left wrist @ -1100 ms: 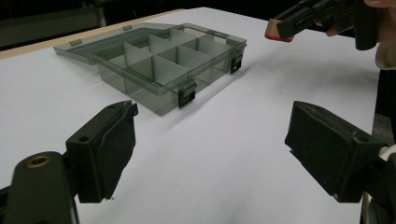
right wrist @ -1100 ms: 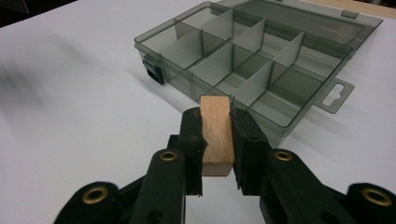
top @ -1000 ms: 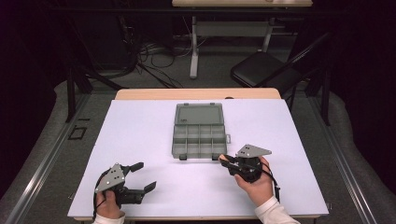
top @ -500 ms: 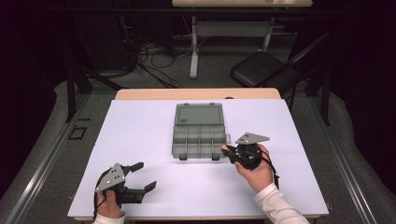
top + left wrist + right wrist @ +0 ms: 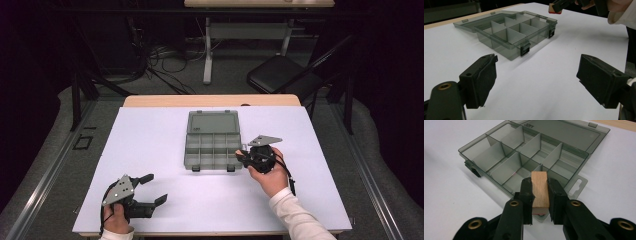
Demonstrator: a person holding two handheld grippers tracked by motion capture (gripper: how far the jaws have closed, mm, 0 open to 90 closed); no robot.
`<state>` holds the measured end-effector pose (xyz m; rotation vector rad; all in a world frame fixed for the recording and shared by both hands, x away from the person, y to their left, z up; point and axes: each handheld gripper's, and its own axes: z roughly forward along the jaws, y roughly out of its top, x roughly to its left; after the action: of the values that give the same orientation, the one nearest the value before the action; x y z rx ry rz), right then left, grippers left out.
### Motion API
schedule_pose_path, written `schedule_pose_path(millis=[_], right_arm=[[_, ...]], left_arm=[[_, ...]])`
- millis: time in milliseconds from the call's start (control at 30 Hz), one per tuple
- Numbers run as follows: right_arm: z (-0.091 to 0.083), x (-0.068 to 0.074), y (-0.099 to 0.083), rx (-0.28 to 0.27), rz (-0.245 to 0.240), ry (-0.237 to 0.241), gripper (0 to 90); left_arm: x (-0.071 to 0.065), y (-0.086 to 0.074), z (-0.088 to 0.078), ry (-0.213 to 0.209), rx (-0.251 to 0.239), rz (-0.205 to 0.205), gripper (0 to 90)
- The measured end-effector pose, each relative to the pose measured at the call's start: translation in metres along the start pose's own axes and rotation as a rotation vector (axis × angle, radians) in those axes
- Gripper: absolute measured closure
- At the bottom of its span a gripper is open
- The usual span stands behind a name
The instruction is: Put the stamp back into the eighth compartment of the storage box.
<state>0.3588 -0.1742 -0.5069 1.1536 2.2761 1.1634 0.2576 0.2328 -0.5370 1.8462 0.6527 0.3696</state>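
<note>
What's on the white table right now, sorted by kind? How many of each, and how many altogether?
Handheld grippers: 2, the left gripper with jaws open and the right gripper shut on the block
Grey compartment box with its lid open: 1
Wooden block: 1
Total: 4

You had wide bare white table surface [image 5: 150,145] on the left, and nothing stood between your left gripper [image 5: 150,189], jaws apart, and the smoky grey plastic compartment box [image 5: 212,147]. Its thin upright dividers [image 5: 524,157] split the tray into small cells, and its opened lid [image 5: 212,122] lay flat behind. Your right gripper [image 5: 241,156], clamping a small light wooden block [image 5: 540,188], hung just over the box's near right corner.
</note>
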Motion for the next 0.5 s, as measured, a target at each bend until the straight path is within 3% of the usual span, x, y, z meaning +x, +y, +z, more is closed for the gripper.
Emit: schedule_pose_path(millis=[500], right_arm=[[0.024, 0.002, 0.004, 0.039, -0.003, -0.017, 75.8]], left_arm=[[0.000, 0.000, 0.000, -0.004, 0.000, 0.001, 16.1]])
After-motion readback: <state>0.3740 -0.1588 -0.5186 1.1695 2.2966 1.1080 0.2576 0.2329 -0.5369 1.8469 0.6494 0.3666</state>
